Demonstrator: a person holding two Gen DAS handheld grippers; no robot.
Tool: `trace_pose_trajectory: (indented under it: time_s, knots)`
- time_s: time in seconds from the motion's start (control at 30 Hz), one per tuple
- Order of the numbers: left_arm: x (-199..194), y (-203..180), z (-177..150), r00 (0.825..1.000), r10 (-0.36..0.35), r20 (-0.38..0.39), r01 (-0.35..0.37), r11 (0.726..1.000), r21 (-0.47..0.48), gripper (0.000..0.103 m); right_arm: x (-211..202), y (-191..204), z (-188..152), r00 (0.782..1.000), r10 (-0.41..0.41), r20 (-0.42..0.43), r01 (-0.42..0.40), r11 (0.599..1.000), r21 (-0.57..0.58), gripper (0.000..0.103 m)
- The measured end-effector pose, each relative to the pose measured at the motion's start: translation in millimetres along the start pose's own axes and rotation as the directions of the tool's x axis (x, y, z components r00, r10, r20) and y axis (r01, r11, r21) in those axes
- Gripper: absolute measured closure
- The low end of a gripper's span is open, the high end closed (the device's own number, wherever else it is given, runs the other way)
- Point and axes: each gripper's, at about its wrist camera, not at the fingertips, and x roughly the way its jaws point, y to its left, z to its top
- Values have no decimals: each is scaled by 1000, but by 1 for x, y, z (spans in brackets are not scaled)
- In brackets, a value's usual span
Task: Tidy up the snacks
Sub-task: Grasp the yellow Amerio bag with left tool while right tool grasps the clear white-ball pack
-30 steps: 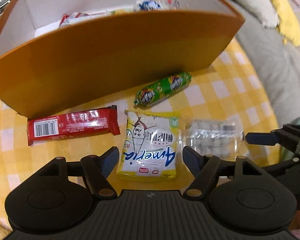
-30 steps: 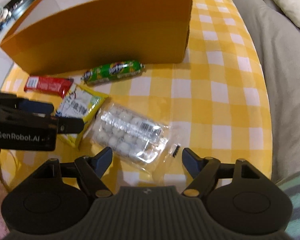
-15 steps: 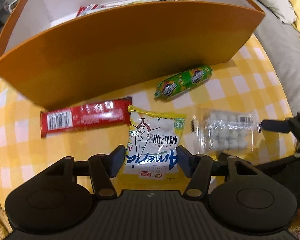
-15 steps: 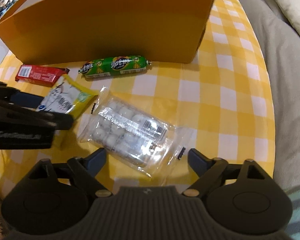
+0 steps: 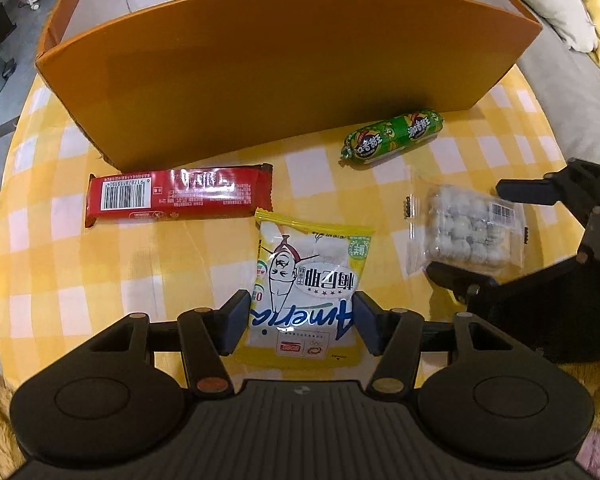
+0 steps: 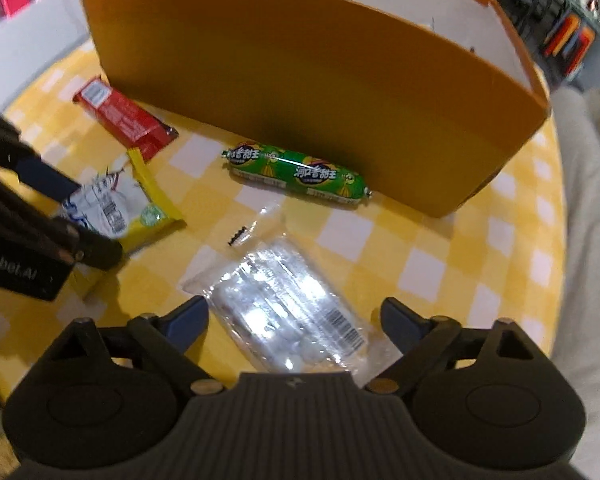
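Straddling the yellow snack pouch (image 5: 306, 288) at lower centre, the left tool (image 5: 300, 320) has just narrowed, pads at its edges; whether they press is unclear. Soft, light, crinkly film: pinch across the sides. The right tool (image 6: 294, 320) stands open around the clear bag of balls (image 6: 288, 320), slippery and crushable.

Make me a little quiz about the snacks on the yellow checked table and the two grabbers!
1. True or false: the red bar lies inside the orange box.
2. Which snack sits between the left gripper fingers? A) green sausage B) yellow packet C) red bar
3. Fill in: the right gripper hangs open over the clear bag of ____ balls.

Key:
1. False. It lies on the tablecloth, in front of the box.
2. B. The fingers straddle its near end.
3. White.
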Motion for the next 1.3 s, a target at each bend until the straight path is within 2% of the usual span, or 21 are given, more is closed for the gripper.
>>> trace_pose_trajectory:
  time_s: [0.2,0.33,0.4,0.67,0.77,0.83,0.87,0.9,0.97,1.1,1.17,1.23,1.3]
  knots:
    - [0,-1,-2,1000,-11,24,11,1000,7,28,-4,-14,-2,999,40,-28,-36,993,116,32]
    - [-2,0,-3,999,-11,35,10,1000,18,22,-15,-15,-10,992,108,-60,-89,962,259,42]
    - [-1,-3,-3,999,-3,39,1,999,37,19,-20,-13,-17,988,146,-59,-122,947,296,44]
    - [5,-12,-2,997,55,46,-59,994,88,20,-23,1,-18,995,104,-3,-101,974,201,44]
    - [5,-13,-4,997,64,53,-70,992,105,23,-21,1,-17,995,104,2,-102,979,179,43]
    - [5,-12,-5,996,69,57,-75,991,109,26,-19,5,-16,995,101,-1,-100,983,156,41]
    - [4,-10,-5,997,59,57,-65,993,97,26,-18,6,-15,995,104,-5,-102,984,144,39]
    - [4,-7,-4,997,47,57,-51,995,81,26,-17,9,-15,994,110,-10,-108,986,129,33]
    - [3,-3,-3,998,29,56,-32,998,60,26,-15,18,-15,995,96,-18,-94,993,78,31]
    - [3,-5,-3,998,34,58,-38,997,64,26,-12,33,-13,1000,27,-3,-27,1000,-11,35]
    - [3,-6,-4,998,36,59,-40,997,69,26,-11,34,-12,999,34,9,-34,999,-17,38]
    - [4,-7,-3,998,37,57,-41,997,71,26,-12,30,-12,999,43,16,-43,999,0,47]
    - [5,-8,-2,998,41,54,-45,997,65,26,-13,26,-12,999,49,13,-50,999,21,48]
